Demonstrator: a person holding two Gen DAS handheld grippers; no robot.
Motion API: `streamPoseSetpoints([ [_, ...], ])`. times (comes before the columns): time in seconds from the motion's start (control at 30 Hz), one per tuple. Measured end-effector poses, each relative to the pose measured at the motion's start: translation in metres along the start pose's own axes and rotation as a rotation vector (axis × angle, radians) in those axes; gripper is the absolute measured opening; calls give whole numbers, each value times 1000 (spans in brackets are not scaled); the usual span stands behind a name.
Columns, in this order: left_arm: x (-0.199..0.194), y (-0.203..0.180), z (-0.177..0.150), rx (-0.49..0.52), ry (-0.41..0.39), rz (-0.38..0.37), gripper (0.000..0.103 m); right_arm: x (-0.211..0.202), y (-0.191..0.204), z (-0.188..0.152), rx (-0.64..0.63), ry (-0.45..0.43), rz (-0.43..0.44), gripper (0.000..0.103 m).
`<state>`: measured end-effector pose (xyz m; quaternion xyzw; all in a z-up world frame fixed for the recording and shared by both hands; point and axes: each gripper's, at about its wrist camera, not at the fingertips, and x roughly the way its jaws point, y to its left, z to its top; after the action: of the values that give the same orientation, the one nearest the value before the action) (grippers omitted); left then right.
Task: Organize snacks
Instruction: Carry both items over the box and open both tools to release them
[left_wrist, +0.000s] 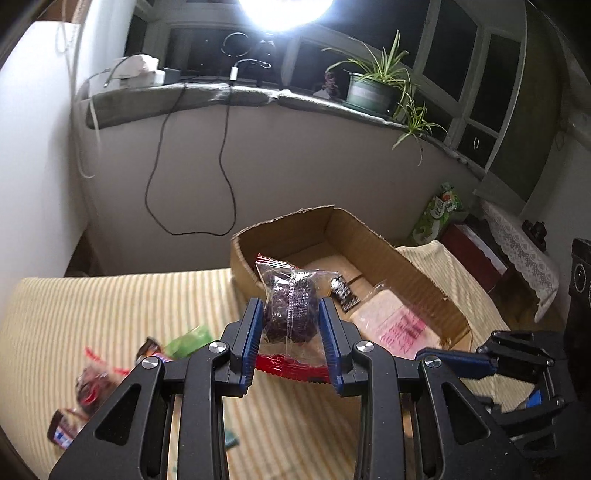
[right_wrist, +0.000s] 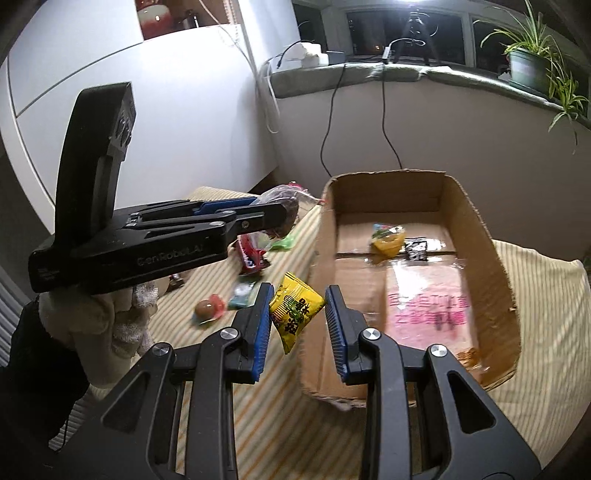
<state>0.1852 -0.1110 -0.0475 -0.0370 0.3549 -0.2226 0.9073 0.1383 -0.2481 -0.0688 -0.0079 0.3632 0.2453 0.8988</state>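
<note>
**Both claws loaded beside the cardboard box**

Left claw first: its blue pads are pinching a clear packet of dark snack with red crimped ends, and the packet stands upright between them, up off the striped surface. Just beyond its tips sits the open cardboard box. Over to the lower left, a loose cluster of snacks lies on the stripes: a green packet, a clear red-edged packet and a dark wrapper, all blurred.

Now the right claw: it's pinching a yellow snack packet that hangs tilted between the pads, in front of the box's near left corner. The box holds a pink-printed clear bag lying flat on its floor, and further back a small yellow-orange packet with a little black-and-white packet just beside it.

From the right wrist view the left claw shows side-on, held by a hand in a pale glove, with its packet poking out past the tips. Below it on the surface lie a red wrapper, a round brownish sweet and a small teal packet. Behind it all, a window ledge carries a potted plant, and cables droop down the wall.
</note>
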Motion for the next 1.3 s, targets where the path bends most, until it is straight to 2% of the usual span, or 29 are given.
streamPoseSetpoints([
  [0.47, 42, -16, 12, 30, 43, -2, 29, 22, -29, 0, 32, 37, 7, 30],
  [0.97, 58, -21, 15, 36, 70, 6, 30, 31, -37, -1, 53, 61, 30, 30],
  [1.0, 58, -21, 15, 34, 71, 7, 34, 31, -37, -1, 54, 60, 28, 31],
  [1.03, 58, -21, 15, 33, 71, 8, 41, 31, -37, -1, 54, 62, 26, 33],
  [1.1, 57, -20, 15, 31, 66, 11, 44, 30, -37, -1, 53, 56, 21, 45],
  [1.17, 56, -19, 15, 29, 65, 13, 44, 27, -36, -1, 49, 47, 18, 67],
  [1.23, 54, -19, 15, 26, 63, 16, 44, 24, -35, -2, 46, 37, 16, 73],
  [1.3, 52, -19, 15, 26, 60, 17, 44, 23, -35, -2, 47, 35, 17, 75],
])
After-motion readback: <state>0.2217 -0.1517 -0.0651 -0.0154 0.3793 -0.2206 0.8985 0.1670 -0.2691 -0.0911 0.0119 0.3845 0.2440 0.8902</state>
